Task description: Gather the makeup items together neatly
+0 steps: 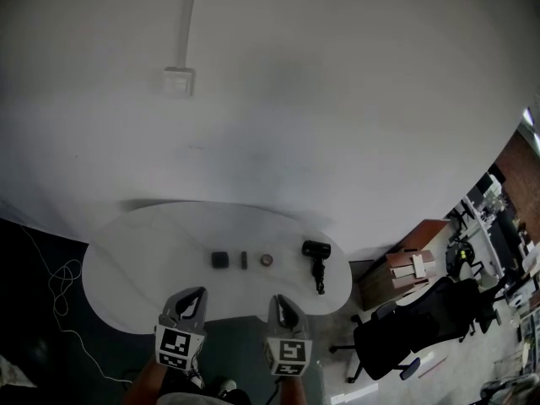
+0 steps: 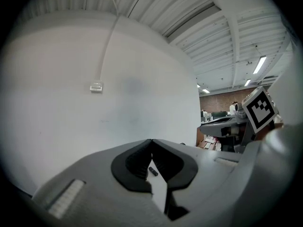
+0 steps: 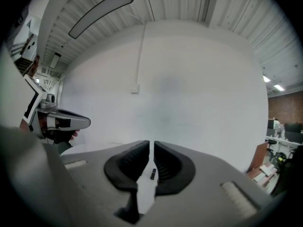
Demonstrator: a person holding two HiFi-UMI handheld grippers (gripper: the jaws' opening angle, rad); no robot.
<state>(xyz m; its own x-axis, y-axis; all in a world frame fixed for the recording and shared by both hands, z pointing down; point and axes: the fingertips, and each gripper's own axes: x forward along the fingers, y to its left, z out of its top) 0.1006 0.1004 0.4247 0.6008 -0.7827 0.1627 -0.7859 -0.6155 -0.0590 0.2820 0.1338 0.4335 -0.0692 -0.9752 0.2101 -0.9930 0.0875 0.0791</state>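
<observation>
1. At the near edge of the white table, your left gripper is closed. Its jaw tips touch and it grips nothing.
2. Just to its right, your right gripper is closed down to a thin slit, and it too is empty.
3. Farther in, the makeup items lie in a spaced row. From left to right they are a black compact, a dark tube, a small round pot and a larger black handled item.
4. Both grippers sit short of that row and touch none of it.

The desk was white. On it, a square case, a small tube and a handled item were black, and a round pot brownish. The left gripper and right gripper were grey, with black-and-white square markers.
</observation>
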